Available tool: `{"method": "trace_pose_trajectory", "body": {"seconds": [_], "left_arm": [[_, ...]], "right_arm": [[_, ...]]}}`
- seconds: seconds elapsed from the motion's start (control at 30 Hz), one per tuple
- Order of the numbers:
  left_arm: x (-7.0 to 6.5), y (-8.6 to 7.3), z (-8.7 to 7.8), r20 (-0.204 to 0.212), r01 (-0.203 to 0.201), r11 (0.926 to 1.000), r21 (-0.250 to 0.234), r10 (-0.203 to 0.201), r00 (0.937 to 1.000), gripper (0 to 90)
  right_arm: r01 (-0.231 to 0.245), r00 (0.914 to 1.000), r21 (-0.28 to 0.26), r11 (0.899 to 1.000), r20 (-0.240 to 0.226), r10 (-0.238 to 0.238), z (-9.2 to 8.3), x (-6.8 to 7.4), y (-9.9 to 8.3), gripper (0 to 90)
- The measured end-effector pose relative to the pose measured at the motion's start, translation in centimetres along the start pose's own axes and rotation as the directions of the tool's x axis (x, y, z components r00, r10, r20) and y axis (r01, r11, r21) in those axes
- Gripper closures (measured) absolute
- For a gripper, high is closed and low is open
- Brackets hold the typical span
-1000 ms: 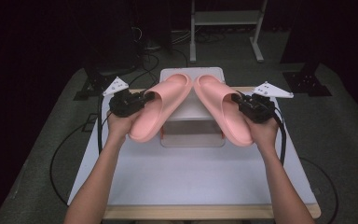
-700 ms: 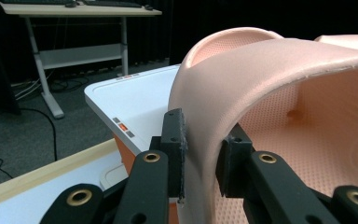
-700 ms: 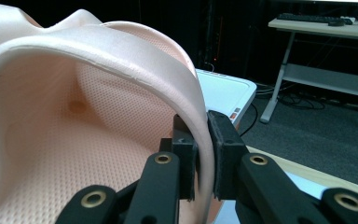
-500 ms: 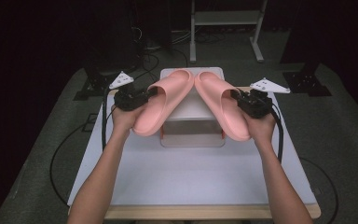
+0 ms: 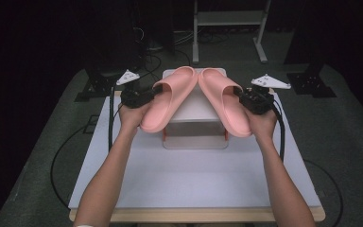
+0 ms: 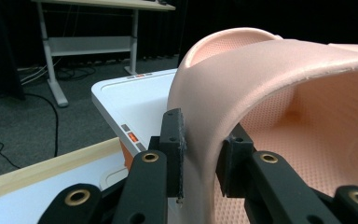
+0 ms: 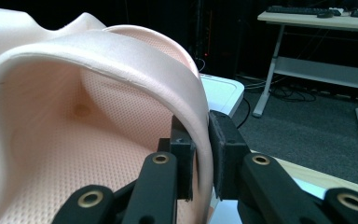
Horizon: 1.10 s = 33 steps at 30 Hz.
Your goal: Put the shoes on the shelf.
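A white box-like appliance [image 5: 196, 135] with orange buttons sits mid-surface [image 5: 194, 182]. Beyond, a desk frame [image 5: 227, 19] and black cables [image 5: 158, 45] occupy the grey floor [image 5: 345, 123].

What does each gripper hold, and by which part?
The left gripper pinches the left slipper by its strap's outer edge; the right gripper pinches the right slipper likewise.

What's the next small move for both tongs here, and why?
Probably lower both slippers onto the white stand. Left tongs clamp the left slipper strap, right tongs the right slipper strap; both slippers sit tilted over the stand, toes nearly meeting.
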State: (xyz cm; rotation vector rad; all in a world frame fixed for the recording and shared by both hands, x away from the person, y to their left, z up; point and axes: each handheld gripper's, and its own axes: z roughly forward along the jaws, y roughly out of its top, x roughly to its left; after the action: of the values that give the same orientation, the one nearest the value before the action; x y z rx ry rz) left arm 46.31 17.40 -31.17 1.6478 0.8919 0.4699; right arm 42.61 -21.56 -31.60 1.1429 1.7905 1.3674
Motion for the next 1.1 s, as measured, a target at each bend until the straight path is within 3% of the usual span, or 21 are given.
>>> {"method": "trace_pose_trajectory", "body": {"seconds": [0.5, 1.1], "left_arm": [[0.3, 0.5, 1.3, -0.027, 0.050, 0.9987, -0.001, -0.050, 0.9984, 72.6], [0.3, 1.0, 2.0, -0.025, 0.071, 0.9974, -0.003, -0.072, 0.9971, 68.5]], "right_arm": [[-0.026, 0.9995, 0.017, 1.000, 0.017, 0.025, 1.2, -0.2, 0.8, 78.8], [-0.084, 0.9961, 0.015, 0.996, 0.026, 0.084, 2.2, -0.8, 0.9, 77.3]]}}
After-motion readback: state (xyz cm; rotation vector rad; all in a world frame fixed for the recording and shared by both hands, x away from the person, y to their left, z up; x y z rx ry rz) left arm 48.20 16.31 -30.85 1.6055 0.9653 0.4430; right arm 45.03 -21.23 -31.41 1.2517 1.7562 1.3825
